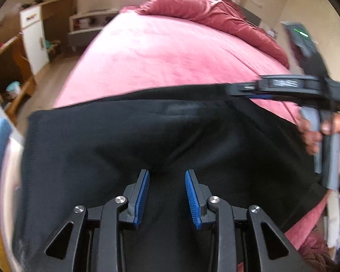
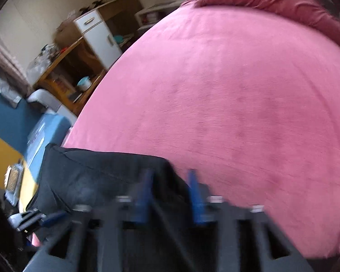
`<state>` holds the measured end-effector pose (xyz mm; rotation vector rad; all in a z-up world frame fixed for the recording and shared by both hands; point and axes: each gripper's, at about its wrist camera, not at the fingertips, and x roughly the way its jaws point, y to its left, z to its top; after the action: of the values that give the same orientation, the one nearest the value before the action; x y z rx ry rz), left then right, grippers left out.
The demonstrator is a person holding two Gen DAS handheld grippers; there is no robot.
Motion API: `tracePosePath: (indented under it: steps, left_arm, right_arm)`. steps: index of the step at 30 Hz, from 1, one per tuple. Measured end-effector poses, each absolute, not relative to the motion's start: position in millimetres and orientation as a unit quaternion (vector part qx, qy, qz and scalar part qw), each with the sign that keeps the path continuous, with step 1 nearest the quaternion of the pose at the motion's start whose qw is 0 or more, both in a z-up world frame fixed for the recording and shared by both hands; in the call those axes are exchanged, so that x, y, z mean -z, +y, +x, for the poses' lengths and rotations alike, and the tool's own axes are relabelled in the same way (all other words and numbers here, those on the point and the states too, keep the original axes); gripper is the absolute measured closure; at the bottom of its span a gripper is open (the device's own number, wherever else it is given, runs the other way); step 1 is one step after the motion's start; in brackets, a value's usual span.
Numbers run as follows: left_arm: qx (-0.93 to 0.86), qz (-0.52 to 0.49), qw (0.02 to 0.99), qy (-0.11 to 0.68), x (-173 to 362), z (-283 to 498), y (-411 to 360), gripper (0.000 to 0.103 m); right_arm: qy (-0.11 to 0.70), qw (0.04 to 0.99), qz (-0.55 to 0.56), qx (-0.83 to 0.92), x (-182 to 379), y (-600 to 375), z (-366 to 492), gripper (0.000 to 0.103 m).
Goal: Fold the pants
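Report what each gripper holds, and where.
Nothing clamped, it seems. The left gripper stands open over the black pants; the right gripper, blurred, stands open at their corner.

Soft, even daylight is seen throughout, edges are bowed by fisheye distortion, and the right wrist view is smeared by motion blur.

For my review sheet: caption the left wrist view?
Left gripper, fingers apart, over black pants on pink bed.
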<state>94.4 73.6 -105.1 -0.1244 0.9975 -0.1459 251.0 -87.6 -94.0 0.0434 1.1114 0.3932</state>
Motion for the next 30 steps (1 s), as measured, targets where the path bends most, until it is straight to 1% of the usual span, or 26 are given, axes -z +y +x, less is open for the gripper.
tracePosePath:
  steps: [4,7,11,12,14,16,20,23,28,30]
  left_arm:
    - [0.021,-0.062,0.875,0.479,101.7,81.5,91.6,0.068]
    - [-0.006,-0.073,0.873,0.481,102.6,70.7,103.7,0.068]
    - [-0.015,-0.089,0.874,0.478,102.6,62.5,109.4,0.068]
    - [-0.014,-0.092,0.874,0.478,102.3,61.1,108.6,0.067]
    - [-0.008,-0.097,0.875,0.474,100.1,57.0,104.2,0.062]
    - [0.004,-0.101,0.874,0.475,98.8,54.2,102.7,0.062]
    - [0.028,-0.101,0.874,0.475,93.6,52.4,86.6,0.062]
    - [0.041,-0.102,0.868,0.485,92.3,50.8,75.8,0.062]
    - [0.047,-0.102,0.859,0.5,87.8,50.7,62.7,0.062]
    - [0.049,-0.097,0.856,0.505,87.2,49.0,57.7,0.062]
  right_arm:
    - [0.503,0.848,0.057,-0.156,73.1,-125.1,215.9,0.05]
    - [0.498,0.854,0.1,-0.118,63.5,-174.9,177.6,0.05]
    - [0.483,0.858,0.168,-0.047,53.6,-259.6,111.9,0.05]
    - [0.474,0.857,0.199,-0.025,51.5,-287.8,90.4,0.05]
    - [0.456,0.853,0.253,0.013,47.8,-339.6,53.9,0.05]
    - [0.43,0.848,0.303,0.068,48.3,-389.3,16.9,0.05]
    - [0.355,0.812,0.429,0.175,65.1,-489.4,-66.1,0.049]
    - [0.309,0.781,0.498,0.214,87.9,-529.4,-101.7,0.05]
    - [0.269,0.758,0.55,0.224,109.5,-571.6,-120.2,0.055]
    - [0.265,0.755,0.555,0.23,116.0,-582.4,-119.6,0.055]
